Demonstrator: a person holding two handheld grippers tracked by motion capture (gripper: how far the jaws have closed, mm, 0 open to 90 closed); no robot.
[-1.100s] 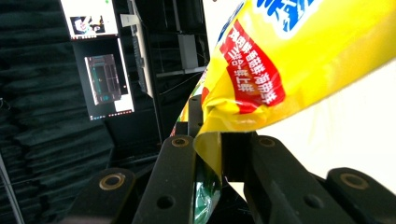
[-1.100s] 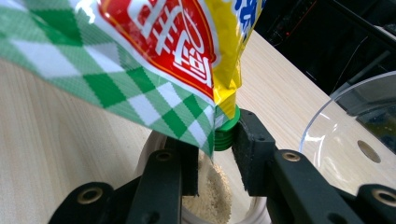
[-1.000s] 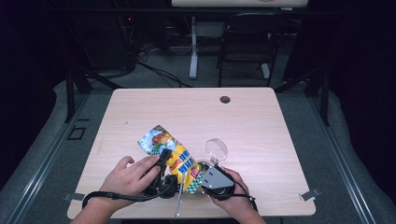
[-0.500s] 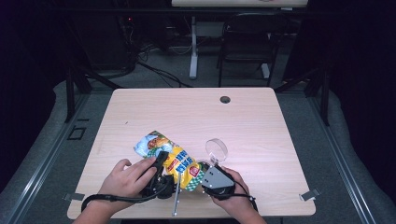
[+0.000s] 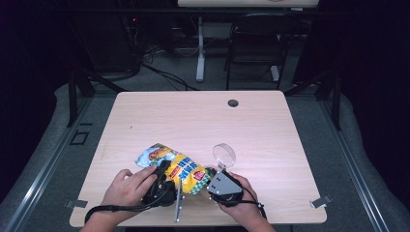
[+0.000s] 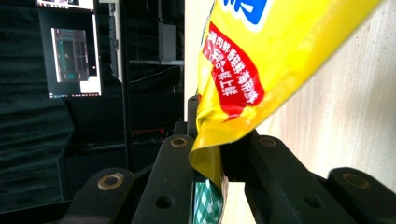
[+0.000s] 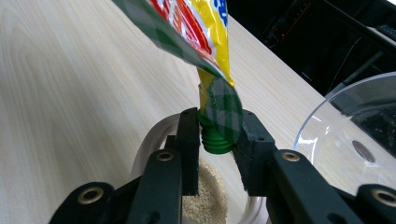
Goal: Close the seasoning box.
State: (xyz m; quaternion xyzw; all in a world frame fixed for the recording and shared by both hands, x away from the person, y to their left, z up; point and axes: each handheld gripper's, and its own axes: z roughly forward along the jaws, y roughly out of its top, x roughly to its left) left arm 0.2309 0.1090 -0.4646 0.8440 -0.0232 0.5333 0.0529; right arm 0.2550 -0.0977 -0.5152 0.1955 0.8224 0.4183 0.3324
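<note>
Two grippers shared one yellow pouch (image 5: 181,169) near the table's (image 5: 290,145) near edge: left gripper (image 6: 219,163) pinched its soft, crinkly corner, right gripper (image 7: 217,140) clamped the stiff green spout (image 7: 215,140) over a clear bowl (image 7: 154,135). Light, slippery film; the spout looked the surer hold.

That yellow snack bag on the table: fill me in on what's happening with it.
A person works a yellow bag with a gripper in each hand. The left gripper is clamped on one end of the bag. The right gripper grips the bag's green spout end, holding it over a container of pale grains. A clear round lid lies on the table beside them.
</note>
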